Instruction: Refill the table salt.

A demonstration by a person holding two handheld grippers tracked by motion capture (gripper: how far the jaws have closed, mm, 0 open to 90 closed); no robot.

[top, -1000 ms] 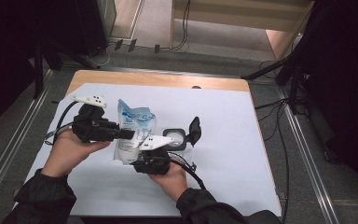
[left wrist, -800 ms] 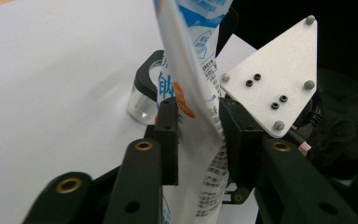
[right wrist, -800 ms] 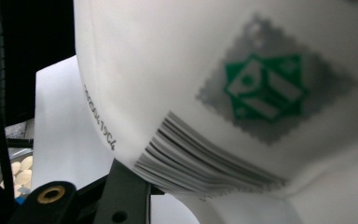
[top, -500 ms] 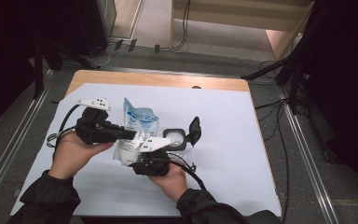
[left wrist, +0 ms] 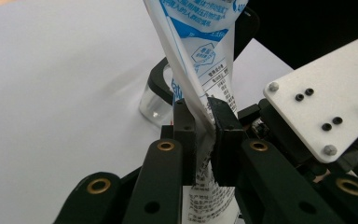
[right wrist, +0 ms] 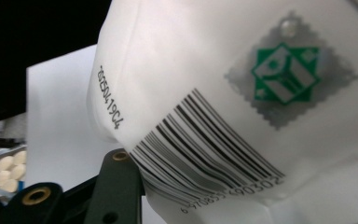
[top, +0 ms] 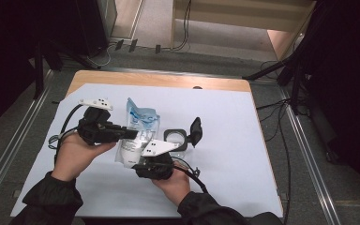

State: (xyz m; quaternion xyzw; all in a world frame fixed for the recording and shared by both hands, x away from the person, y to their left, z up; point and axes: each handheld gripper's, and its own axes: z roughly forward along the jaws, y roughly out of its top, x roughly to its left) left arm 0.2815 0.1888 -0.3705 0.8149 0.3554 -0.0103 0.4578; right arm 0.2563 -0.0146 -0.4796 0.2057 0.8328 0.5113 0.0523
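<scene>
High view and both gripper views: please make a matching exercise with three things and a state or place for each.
Things:
1. pouch
2. clear container
3. left gripper

States:
a. stands on the table with its black lid flipped open
b. shut on a white and blue bag
c. held above the table, barcode on its lower part

Pairs: 1-c, 2-a, 3-b

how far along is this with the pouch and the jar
Done: the small clear jar with a black flip lid stands open on the white table cover. In hand: the left hand-held gripper pinches the white-and-blue plastic pouch; the right hand-held gripper supports its lower end. Left: the pouch looks unopened.
</scene>
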